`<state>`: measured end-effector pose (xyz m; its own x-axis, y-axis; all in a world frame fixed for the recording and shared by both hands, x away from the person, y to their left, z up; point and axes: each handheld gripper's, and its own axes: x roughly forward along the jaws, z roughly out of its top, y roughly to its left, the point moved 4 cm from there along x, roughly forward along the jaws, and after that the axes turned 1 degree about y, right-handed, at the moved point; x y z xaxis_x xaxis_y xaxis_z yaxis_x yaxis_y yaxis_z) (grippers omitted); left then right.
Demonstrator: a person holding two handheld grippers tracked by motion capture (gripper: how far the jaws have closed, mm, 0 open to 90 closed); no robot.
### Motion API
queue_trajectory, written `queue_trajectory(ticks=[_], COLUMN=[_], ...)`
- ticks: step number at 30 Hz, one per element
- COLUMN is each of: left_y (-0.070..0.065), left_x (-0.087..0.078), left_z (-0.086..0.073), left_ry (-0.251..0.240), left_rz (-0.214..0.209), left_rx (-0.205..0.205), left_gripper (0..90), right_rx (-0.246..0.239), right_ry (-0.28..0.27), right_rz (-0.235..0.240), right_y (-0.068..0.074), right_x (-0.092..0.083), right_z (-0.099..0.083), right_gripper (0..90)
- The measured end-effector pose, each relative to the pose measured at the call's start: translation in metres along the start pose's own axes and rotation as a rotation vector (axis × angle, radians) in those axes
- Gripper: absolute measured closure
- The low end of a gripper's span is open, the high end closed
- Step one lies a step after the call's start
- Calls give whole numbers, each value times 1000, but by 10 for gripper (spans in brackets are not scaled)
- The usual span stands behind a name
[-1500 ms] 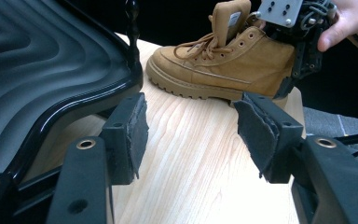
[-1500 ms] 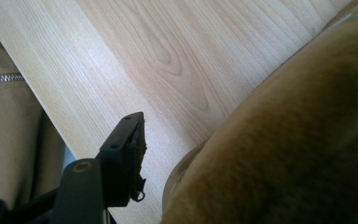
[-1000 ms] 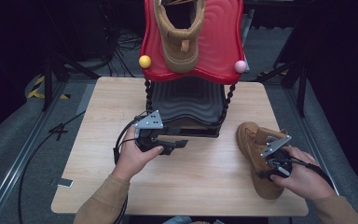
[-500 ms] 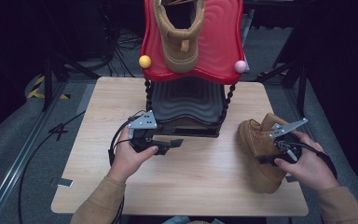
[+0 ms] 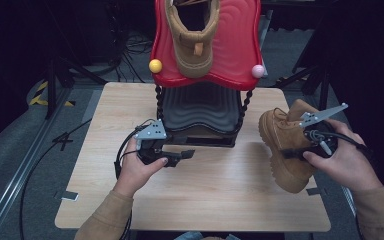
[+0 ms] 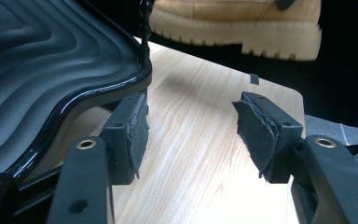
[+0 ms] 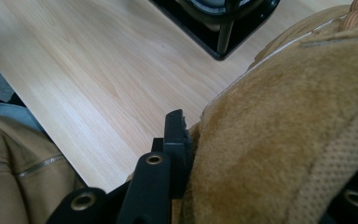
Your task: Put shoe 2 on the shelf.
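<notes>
A tan boot [image 5: 282,142] hangs tilted above the table's right side, with my right gripper [image 5: 296,151] shut on its collar. In the right gripper view the boot's suede collar [image 7: 284,135] sits between the jaws, and the left pad [image 7: 177,133] presses on it. A second tan boot [image 5: 195,37] lies on the red top shelf [image 5: 235,50] of the rack. My left gripper [image 5: 180,156] rests low on the table in front of the rack's black lower shelf [image 5: 200,107]. It is open, with nothing between its pads [image 6: 137,128], and the black shelf [image 6: 51,60] is close on its left.
The rack stands at the back middle of the wooden table [image 5: 205,195], with a yellow ball [image 5: 155,66] and a pink ball [image 5: 258,71] on its red shelf's corners. Twisted black posts [image 5: 158,100] hold the shelves. Dark floor and cables [image 5: 40,165] surround the table.
My right gripper has lifted the boot off the table and tilted it, toe up toward the rack. The left gripper has stayed in place.
</notes>
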<state>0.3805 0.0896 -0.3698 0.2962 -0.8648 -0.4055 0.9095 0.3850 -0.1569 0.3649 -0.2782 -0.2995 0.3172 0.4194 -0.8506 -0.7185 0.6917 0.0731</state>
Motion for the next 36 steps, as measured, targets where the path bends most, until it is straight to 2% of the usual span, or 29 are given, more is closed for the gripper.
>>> queue_trajectory(ticks=[11,12,15,20,23,24,27,34,36], left_y=[-2,-2,-2,0,4,6,8,7,6], left_x=[-4,-4,-5,-9,-9,-9,-9,-3,-1], left_z=[1,1,1,2,3,3,1,-1,-1], left_ry=[-6,-8,-7,-12,-6,-8,-3,11,19], left_rz=[3,1,-1,-11,-20,-20,-26,-39,-43], left_rx=[10,9,9,17,7,13,11,5,16], left_gripper=[431,430,430,430,430,430,430,428,427], right_rx=[-12,-13,-12,-29,-40,-43,-50,-76,-76], right_ry=[-23,-29,-36,-54,-62,-69,-73,-107,-112], right_rz=[-44,-51,-57,-88,-111,-122,-130,-170,-172], right_y=[3,2,2,3,5,7,8,10,10], right_x=[-38,-45,-51,-68,-78,-86,-93,-116,-119], right_z=[38,46,54,72,83,91,100,131,134], right_gripper=[778,778,778,778,778,778,778,778,778])
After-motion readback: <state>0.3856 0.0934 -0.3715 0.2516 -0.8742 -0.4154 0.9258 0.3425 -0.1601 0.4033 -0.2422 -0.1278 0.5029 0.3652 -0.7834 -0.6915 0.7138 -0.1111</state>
